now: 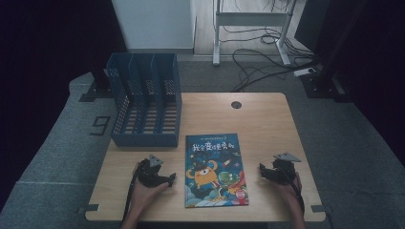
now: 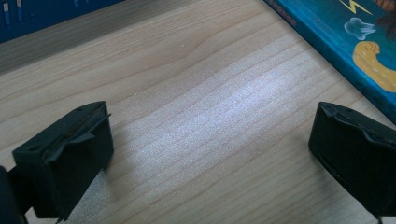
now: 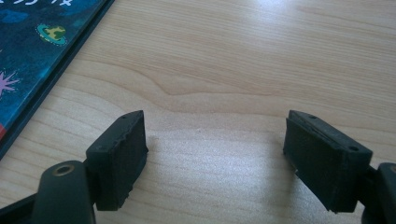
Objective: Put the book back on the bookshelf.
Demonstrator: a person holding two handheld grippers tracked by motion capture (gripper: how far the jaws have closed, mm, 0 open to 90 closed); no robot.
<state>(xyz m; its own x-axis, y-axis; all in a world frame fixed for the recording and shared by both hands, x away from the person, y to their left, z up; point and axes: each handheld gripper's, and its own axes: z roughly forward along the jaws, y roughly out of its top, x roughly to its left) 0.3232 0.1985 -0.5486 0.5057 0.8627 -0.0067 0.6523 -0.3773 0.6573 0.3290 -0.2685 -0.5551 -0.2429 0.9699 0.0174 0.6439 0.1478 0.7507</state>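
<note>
Both wide and empty, left gripper (image 1: pixel 170 178) and right gripper (image 1: pixel 261 168), flanking the picture book (image 1: pixel 216 170).

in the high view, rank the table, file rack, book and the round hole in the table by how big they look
1. table
2. file rack; it stands tall and farther back, so its lead over the book is unsure
3. book
4. round hole

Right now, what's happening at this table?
A person sits at the light wooden table with a two-jaw gripper in each hand. The left gripper and right gripper rest open on the wood, either side of a blue children's picture book lying flat, untouched. A blue slotted plastic file rack stands behind.
</note>
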